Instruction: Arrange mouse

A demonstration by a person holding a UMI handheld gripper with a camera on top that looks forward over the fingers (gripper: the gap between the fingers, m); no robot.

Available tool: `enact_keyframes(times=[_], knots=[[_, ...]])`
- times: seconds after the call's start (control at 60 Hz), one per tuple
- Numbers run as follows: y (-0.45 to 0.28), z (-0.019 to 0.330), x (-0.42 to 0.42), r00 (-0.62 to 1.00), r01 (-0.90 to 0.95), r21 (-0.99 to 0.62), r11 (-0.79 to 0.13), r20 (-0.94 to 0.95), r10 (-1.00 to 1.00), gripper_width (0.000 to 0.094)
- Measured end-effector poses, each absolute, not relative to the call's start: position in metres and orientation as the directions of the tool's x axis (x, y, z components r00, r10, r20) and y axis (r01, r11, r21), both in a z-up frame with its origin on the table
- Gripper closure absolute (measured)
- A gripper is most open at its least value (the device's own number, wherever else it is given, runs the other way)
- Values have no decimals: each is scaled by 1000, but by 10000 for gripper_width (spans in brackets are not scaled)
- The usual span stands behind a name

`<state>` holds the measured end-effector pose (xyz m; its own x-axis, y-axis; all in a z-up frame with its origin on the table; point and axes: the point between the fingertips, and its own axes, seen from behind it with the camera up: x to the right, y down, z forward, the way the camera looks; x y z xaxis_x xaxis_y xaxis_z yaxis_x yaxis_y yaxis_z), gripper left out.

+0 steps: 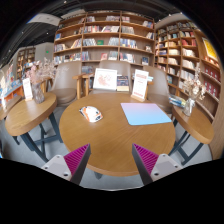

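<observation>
A white mouse point(91, 114) lies on the round wooden table point(110, 140), left of a light blue mouse mat point(146, 114). The mouse is well beyond my fingers and a little to the left. My gripper point(111, 160) is open and empty, held over the near edge of the table. Its pink pads point(73, 160) stand far apart with only bare tabletop between them.
Chairs point(118, 72) stand behind the table, with an upright sign point(105, 79) and a card point(141, 84) at its far edge. A second round table point(28, 112) stands to the left, another point(200, 120) to the right. Bookshelves point(100, 35) line the back wall.
</observation>
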<state>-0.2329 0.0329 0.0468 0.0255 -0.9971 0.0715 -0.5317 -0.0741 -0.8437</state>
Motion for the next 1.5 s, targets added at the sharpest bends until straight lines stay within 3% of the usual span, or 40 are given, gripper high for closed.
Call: enact_keyframes(times=[0.467, 0.983, 1.417, 1.467, 1.5], knots=[[108, 26, -135, 59, -537, -843, -39, 9, -998, 79], [111, -11, -35, 44, -604, -795, -59, 40, -998, 79], [100, -14, 32, 13, -608, -794, -14, 8, -1000, 84], [101, -13, 34, 14, -605, -796, -14, 8, -1000, 120], [104, -13, 35, 22, -603, -798, -20, 8, -1000, 202]])
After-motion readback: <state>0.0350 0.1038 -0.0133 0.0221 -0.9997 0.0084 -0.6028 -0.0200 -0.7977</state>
